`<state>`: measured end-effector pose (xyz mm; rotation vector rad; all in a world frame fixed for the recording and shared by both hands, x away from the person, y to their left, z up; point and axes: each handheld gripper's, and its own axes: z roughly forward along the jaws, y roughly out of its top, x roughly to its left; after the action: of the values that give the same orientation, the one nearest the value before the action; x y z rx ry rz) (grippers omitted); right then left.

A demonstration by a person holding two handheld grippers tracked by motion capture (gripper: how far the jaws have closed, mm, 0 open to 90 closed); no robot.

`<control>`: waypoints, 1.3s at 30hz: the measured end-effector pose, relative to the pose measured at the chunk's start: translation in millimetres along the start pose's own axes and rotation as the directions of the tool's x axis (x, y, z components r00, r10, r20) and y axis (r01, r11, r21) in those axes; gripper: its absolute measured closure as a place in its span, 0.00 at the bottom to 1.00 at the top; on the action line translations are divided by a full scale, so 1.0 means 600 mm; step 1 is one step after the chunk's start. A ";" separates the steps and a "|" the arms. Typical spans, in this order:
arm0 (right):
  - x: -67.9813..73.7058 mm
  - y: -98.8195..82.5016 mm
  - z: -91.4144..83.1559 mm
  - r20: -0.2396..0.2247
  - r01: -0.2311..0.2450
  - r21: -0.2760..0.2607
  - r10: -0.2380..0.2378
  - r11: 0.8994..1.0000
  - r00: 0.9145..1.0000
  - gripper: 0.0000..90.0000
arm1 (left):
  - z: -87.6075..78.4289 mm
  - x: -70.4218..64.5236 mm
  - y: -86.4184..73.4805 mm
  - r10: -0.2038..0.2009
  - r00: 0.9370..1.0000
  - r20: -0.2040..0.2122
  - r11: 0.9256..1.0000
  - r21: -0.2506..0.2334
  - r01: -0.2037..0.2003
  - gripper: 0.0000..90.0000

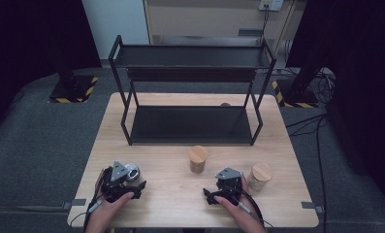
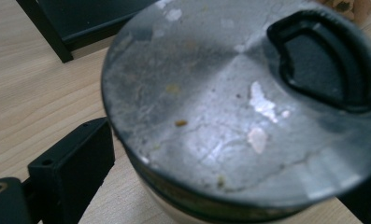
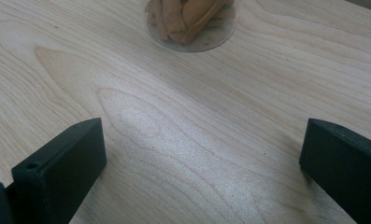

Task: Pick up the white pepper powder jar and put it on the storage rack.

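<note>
A: Where is the jar with the scuffed silver metal lid (image 2: 234, 107) sitting, going by the black two-shelf metal rack (image 1: 192, 92)?

B: It is standing in front of the rack, off its left front leg, near the front left edge of the pale wooden table (image 1: 166, 208). The left gripper (image 1: 127, 187) is reaching round it; in the left gripper view one black jaw is lying just beside the lid's rim. Whether the jaws are pressing the jar I cannot tell, since the other jaw is barely showing.

A: And the right gripper (image 1: 219, 191)?

B: Its jaws are standing wide apart over bare wood, holding nothing. The wooden-lidded glass jar of brown sticks (image 1: 198, 159) is standing ahead of it, nearer the rack's front edge, and a second wooden-lidded jar (image 1: 260, 175) is sitting just beside the right hand.

A: Room to move?

B: Open tabletop is lying between the two grippers and along the rack's front.
</note>
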<state>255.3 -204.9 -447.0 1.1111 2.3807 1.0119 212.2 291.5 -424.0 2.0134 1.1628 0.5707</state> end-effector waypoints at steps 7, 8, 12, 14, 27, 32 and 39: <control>0.000 0.000 0.000 0.000 -0.001 0.000 0.001 1.000 1.000 0.01 | 0.002 -0.002 -0.015 -0.003 1.000 -0.012 0.999 -0.034 0.003 0.09; 0.000 0.000 0.000 0.000 0.000 0.000 0.000 1.000 1.000 0.01 | 0.002 -0.002 -0.017 -0.005 1.000 -0.011 0.999 -0.038 0.005 0.11; 0.000 0.000 0.000 0.000 0.000 0.000 0.000 1.000 1.000 0.01 | 0.003 -0.001 -0.022 -0.005 1.000 -0.002 0.999 -0.046 0.005 0.17; 0.000 0.000 0.000 0.000 0.000 0.000 0.000 1.000 1.000 0.01 | 0.004 0.000 -0.024 -0.005 1.000 0.007 0.999 -0.049 0.005 0.26; 0.000 0.000 0.000 0.000 0.000 0.000 0.000 1.000 1.000 0.01 | 0.002 -0.006 -0.031 0.008 1.000 0.012 0.996 -0.085 -0.007 0.32; 0.000 0.000 0.000 0.000 0.000 0.000 0.000 1.000 1.000 0.01 | -0.003 -0.008 -0.023 0.053 0.998 0.020 0.993 -0.109 -0.051 0.32; 0.000 0.000 0.000 0.000 0.000 0.000 0.000 1.000 1.000 0.01 | 0.000 0.005 -0.007 0.076 0.996 0.049 0.990 -0.119 -0.070 0.32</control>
<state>255.4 -204.9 -446.9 1.1116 2.3809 1.0117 211.3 295.7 -427.3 1.9656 1.0042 0.6040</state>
